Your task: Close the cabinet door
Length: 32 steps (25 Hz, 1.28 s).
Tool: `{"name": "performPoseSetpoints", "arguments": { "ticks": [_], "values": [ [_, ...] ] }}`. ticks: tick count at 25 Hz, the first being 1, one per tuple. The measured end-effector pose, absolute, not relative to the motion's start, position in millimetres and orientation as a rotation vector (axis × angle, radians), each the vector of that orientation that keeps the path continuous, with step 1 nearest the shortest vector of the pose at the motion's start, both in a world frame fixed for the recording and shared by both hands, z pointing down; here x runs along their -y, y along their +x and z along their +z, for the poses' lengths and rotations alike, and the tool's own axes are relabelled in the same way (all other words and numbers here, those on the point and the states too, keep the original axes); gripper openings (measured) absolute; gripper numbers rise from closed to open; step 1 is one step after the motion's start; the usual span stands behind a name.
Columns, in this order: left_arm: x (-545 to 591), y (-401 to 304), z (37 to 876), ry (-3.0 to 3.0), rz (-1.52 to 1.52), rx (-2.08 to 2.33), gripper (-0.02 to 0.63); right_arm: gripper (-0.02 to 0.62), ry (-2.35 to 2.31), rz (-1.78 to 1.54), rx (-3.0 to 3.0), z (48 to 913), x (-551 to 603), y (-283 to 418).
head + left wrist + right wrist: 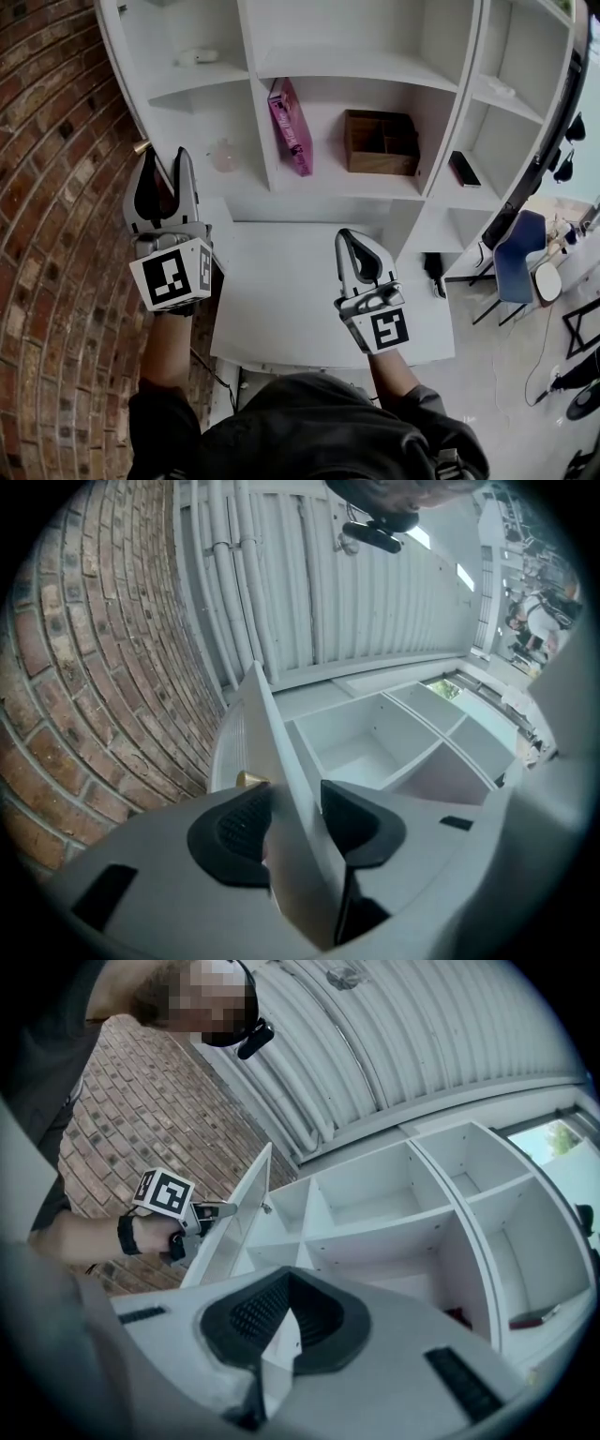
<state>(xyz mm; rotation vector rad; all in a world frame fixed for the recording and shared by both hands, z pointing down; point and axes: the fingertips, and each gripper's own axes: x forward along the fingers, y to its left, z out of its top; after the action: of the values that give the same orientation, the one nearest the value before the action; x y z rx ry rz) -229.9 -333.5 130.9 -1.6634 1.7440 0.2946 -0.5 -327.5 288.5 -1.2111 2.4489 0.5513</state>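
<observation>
The white cabinet door (pixel 272 733) stands open, swung out towards the brick wall, with a small brass knob (pixel 141 147) on its outer face. My left gripper (pixel 166 155) straddles the door's free edge. In the left gripper view the panel runs between the two black pads (pixel 234 827), with a slim gap on the knob (pixel 248 779) side, so the left gripper (pixel 295 794) is open around it. The right gripper view shows the door (pixel 239 1218) at an angle to the white shelf unit (pixel 375 1213). My right gripper (pixel 349 236) hovers over the white counter, shut and empty (pixel 291 1279).
The brick wall (pixel 56 187) lies close on the left. The shelf unit (pixel 356 66) holds a pink box (pixel 291 127), a brown wooden organiser (pixel 381 142), a pale round object (pixel 225 157) and a black item (pixel 464 169). A white counter (pixel 281 300) lies below; a blue chair (pixel 520 258) stands right.
</observation>
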Motion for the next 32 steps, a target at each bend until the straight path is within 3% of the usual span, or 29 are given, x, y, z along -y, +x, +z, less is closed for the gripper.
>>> {"name": "performPoseSetpoints", "arguments": {
  "ticks": [10, 32],
  "values": [
    [370, -197, 135, -1.667, 0.228, -1.694, 0.167, 0.0, -1.263, 0.542, -2.432, 294, 339, 24],
    [425, -165, 136, -1.647, 0.179, -1.647, 0.129, 0.0, -1.322, 0.507, -2.418, 308, 367, 66]
  ]
}}
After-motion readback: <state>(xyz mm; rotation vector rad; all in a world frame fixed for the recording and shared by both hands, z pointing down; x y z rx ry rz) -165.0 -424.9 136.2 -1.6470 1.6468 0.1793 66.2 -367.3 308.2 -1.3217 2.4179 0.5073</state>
